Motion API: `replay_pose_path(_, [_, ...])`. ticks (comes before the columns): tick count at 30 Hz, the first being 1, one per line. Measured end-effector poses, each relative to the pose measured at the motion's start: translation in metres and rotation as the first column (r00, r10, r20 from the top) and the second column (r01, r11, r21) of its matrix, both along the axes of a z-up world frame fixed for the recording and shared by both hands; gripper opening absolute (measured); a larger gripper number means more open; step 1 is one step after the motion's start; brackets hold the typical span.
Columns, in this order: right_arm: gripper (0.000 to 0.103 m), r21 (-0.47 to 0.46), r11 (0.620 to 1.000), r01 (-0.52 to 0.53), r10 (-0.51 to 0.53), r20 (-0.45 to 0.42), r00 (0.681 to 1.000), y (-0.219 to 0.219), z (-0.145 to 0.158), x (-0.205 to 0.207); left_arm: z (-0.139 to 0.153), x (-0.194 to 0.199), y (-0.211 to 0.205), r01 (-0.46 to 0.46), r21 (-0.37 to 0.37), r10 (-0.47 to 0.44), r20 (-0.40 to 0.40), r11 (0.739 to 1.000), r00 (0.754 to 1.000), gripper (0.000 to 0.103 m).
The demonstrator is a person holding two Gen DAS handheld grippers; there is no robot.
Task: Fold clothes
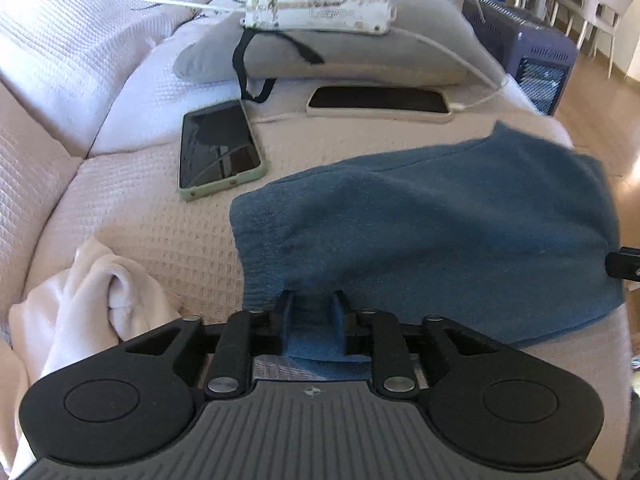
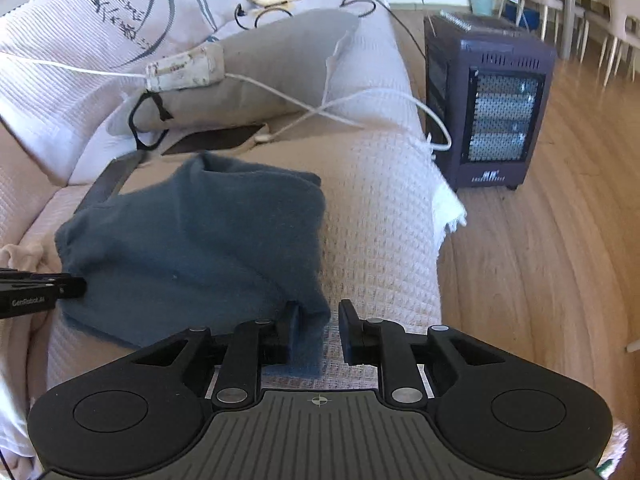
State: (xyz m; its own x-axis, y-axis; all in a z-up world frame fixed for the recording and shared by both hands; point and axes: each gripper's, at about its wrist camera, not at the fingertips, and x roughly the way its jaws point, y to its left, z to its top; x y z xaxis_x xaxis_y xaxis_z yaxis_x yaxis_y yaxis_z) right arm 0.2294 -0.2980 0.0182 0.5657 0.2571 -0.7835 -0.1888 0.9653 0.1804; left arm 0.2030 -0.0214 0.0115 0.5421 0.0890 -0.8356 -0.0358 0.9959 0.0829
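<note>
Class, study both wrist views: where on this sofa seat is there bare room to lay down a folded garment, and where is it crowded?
Free: the bare cover between the blue garment and the seat's floor-side edge, and the strip between the white cloth and the green-cased phone. Crowded: toward the grey pillow, with both phones, the power strip and cables.

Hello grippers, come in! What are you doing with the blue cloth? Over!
Left gripper and right gripper each at a near corner of the blue cloth, cloth between fingers, not clamped. Cloth bunched up on the sofa. Two phones lie close behind.
</note>
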Motion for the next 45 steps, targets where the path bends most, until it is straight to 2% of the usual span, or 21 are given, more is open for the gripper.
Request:
replay_pose_path(1, [0.021, -0.002, 1.0, 0.001, -0.001, 0.01, 1.0, -0.001, 0.005, -0.005, 0.005, -0.005, 0.0, 0.008, -0.02, -0.007, 0.011, 1.0, 1.0, 0.041])
replay_pose_path(2, [0.022, -0.004, 1.0, 0.001, -0.001, 0.019, 1.0, -0.002, 0.009, -0.01, 0.011, -0.012, -0.002, 0.012, -0.028, -0.012, 0.022, 1.0, 1.0, 0.044])
replay_pose_path(5, [0.023, -0.007, 1.0, -0.019, 0.019, 0.023, 1.0, 0.001, 0.02, -0.029, 0.025, -0.035, 0.004, 0.008, -0.035, -0.006, 0.037, 0.999, 0.999, 0.047])
replay_pose_path(10, [0.024, 0.002, 0.997, -0.081, 0.081, -0.045, 0.996, 0.022, 0.024, -0.07, 0.041, -0.092, 0.03, -0.039, -0.071, 0.043, 0.055, 0.997, 0.998, 0.062])
replay_pose_path(15, [0.031, 0.045, 0.982, -0.182, 0.186, -0.109, 0.977, 0.056, 0.031, -0.117, 0.045, -0.159, 0.056, -0.088, -0.079, 0.093, 0.055, 0.993, 0.994, 0.073])
replay_pose_path(16, [0.033, 0.036, 0.98, -0.195, 0.198, -0.11, 0.974, 0.063, 0.032, -0.125, 0.045, -0.171, 0.062, -0.106, -0.086, 0.111, 0.055, 0.991, 0.992, 0.075])
replay_pose_path(18, [0.046, 0.02, 0.974, -0.225, 0.226, -0.118, 0.967, 0.076, 0.032, -0.142, 0.042, -0.195, 0.075, -0.14, -0.109, 0.146, 0.051, 0.984, 0.988, 0.076])
replay_pose_path(20, [0.052, 0.008, 0.97, -0.242, 0.242, -0.124, 0.962, 0.085, 0.031, -0.156, 0.039, -0.218, 0.087, -0.168, -0.133, 0.176, 0.052, 0.977, 0.983, 0.076])
replay_pose_path(25, [0.056, -0.043, 0.961, -0.273, 0.266, -0.125, 0.956, 0.104, 0.027, -0.183, 0.032, -0.256, 0.11, -0.228, -0.139, 0.239, 0.067, 0.964, 0.969, 0.078])
replay_pose_path(28, [0.065, -0.058, 0.956, -0.288, 0.28, -0.123, 0.952, 0.111, 0.024, -0.199, 0.033, -0.267, 0.121, -0.251, -0.138, 0.264, 0.086, 0.958, 0.961, 0.078])
replay_pose_path(31, [0.068, -0.07, 0.947, -0.313, 0.303, -0.132, 0.944, 0.116, 0.019, -0.213, 0.041, -0.271, 0.125, -0.253, -0.147, 0.272, 0.123, 0.956, 0.954, 0.078])
replay_pose_path(37, [0.069, -0.056, 0.944, -0.325, 0.315, -0.138, 0.939, 0.12, 0.013, -0.225, 0.053, -0.246, 0.113, -0.202, -0.083, 0.215, 0.204, 0.976, 0.955, 0.083])
replay_pose_path(40, [0.069, -0.023, 0.951, -0.31, 0.304, -0.132, 0.943, 0.118, 0.013, -0.222, 0.043, -0.222, 0.11, -0.207, -0.022, 0.207, 0.191, 0.978, 0.96, 0.083])
replay_pose_path(45, [0.071, 0.026, 0.96, -0.278, 0.279, -0.131, 0.951, 0.11, 0.013, -0.215, 0.021, -0.19, 0.099, -0.157, 0.006, 0.154, 0.137, 0.988, 0.978, 0.083])
